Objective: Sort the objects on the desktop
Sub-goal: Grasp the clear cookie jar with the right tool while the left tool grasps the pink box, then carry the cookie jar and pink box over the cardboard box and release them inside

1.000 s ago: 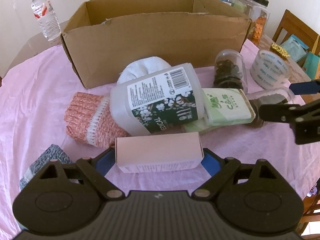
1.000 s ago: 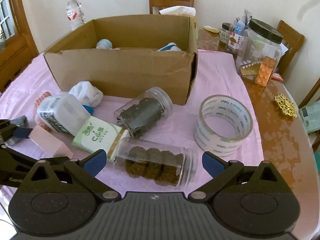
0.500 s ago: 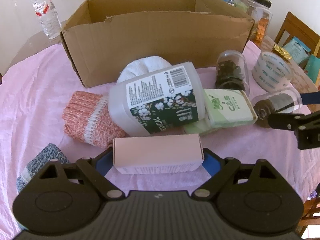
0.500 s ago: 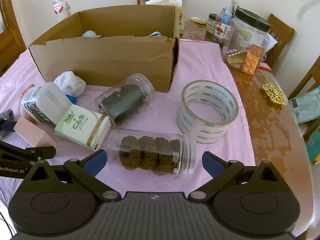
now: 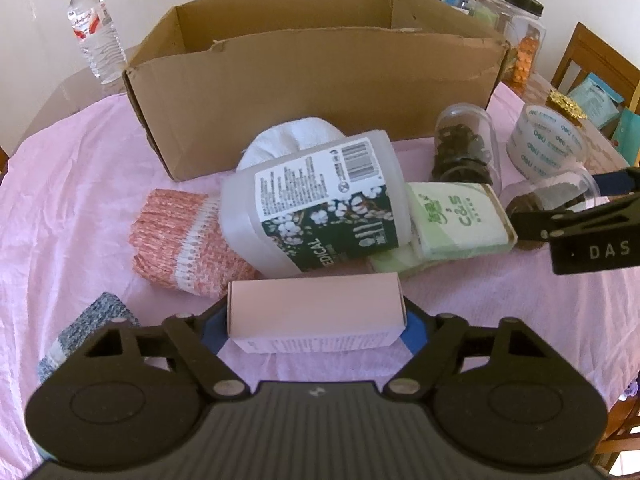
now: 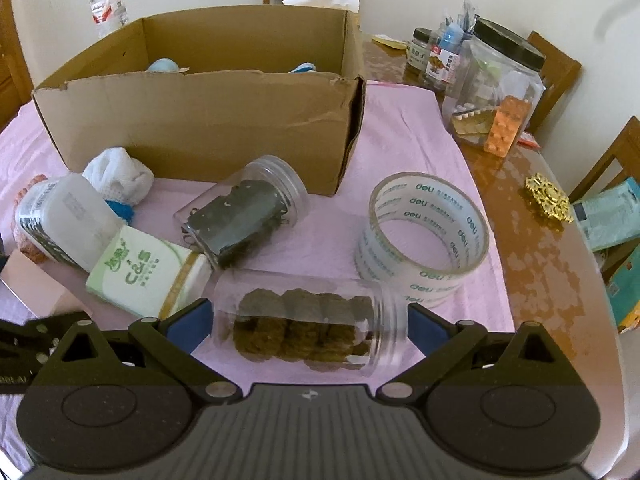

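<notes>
Since a second ago both sets of tongs have started closing: the left gripper (image 5: 316, 326) now has its blue pads right up against the ends of the pink box (image 5: 316, 314), where there was a bit of a gap before, and the right gripper (image 6: 308, 320) has dropped closer over the clear jar of brown lumps (image 6: 304, 326), which sat further ahead of it earlier. Left tongs first, left to right: a grey knit cloth (image 5: 90, 326) sits just off the left finger, a red-and-white knit one (image 5: 180, 236) lies ahead and left, then a big white bottle with a dark flowery label (image 5: 320, 204) on its side straight ahead, leaning on a green tissue pack (image 5: 456, 216) to the right of it. The jaws look clamped on the pink box ends, though it still seems to rest on the pink cloth (image 5: 60, 184). Right tongs: the tissue pack is ahead-left, a second clear jar with dark stuff (image 6: 240, 216) is straight ahead, and a roll of clear tape (image 6: 424, 232) stands ahead-right. The jar of lumps lies sideways between the fairly wide jaws, pads near both ends; I can't tell if they're touching yet. The cardboard box (image 6: 200, 120) sits open behind everything.
</notes>
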Demonstrator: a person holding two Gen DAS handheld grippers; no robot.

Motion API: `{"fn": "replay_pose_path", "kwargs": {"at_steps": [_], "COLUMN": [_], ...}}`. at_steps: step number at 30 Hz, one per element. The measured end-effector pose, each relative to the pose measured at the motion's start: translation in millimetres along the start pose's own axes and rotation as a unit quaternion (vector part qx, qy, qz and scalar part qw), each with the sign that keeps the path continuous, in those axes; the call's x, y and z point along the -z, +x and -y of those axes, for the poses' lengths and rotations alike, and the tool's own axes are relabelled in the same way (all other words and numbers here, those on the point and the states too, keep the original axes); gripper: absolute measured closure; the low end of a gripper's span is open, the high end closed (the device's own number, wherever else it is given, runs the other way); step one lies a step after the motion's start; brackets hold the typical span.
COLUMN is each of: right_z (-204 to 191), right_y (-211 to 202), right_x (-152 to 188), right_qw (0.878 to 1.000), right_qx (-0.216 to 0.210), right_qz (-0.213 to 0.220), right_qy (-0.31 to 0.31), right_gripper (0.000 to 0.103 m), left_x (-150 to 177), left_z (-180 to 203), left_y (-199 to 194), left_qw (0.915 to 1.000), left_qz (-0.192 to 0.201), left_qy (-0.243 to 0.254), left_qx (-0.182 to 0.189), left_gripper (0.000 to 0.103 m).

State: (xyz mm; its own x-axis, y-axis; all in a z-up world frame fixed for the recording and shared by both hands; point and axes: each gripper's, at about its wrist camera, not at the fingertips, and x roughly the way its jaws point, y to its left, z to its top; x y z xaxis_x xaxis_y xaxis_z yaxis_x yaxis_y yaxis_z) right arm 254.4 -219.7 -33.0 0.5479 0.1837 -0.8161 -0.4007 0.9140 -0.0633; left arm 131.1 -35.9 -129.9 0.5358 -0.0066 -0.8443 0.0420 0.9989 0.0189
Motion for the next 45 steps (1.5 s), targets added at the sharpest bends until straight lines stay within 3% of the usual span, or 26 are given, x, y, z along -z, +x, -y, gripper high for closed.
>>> {"fn": "replay_pose_path", "kwargs": {"at_steps": [3, 16, 28, 45], "right_z": [2, 3, -1, -12], "right_y": [-2, -24, -64, -84], "right_x": [0, -3, -27, -92], "right_qw": [1.000, 0.998, 0.991, 0.979], "right_qx": [-0.010, -0.045, -0.096, -0.122], "right_qz": [-0.001, -0.005, 0.027, 0.092], "right_qy": [-0.005, -0.044, -0.086, -0.134], "right_gripper": [0.007, 0.007, 0.007, 0.007], "left_x": [-1, -8, -29, -96], "left_z": [-1, 1, -3, -22], "left_y": [-3, -38, -78, -93], "left_qw": [1.0000, 0.9982, 0.9953, 0.9912], "left_qz": [0.001, 0.022, 0.067, 0.117], "left_qy": [0.004, 0.049, 0.065, 0.053], "left_qx": [0.003, 0.027, 0.026, 0.032], "left_gripper": [0.022, 0.022, 0.022, 0.022]}}
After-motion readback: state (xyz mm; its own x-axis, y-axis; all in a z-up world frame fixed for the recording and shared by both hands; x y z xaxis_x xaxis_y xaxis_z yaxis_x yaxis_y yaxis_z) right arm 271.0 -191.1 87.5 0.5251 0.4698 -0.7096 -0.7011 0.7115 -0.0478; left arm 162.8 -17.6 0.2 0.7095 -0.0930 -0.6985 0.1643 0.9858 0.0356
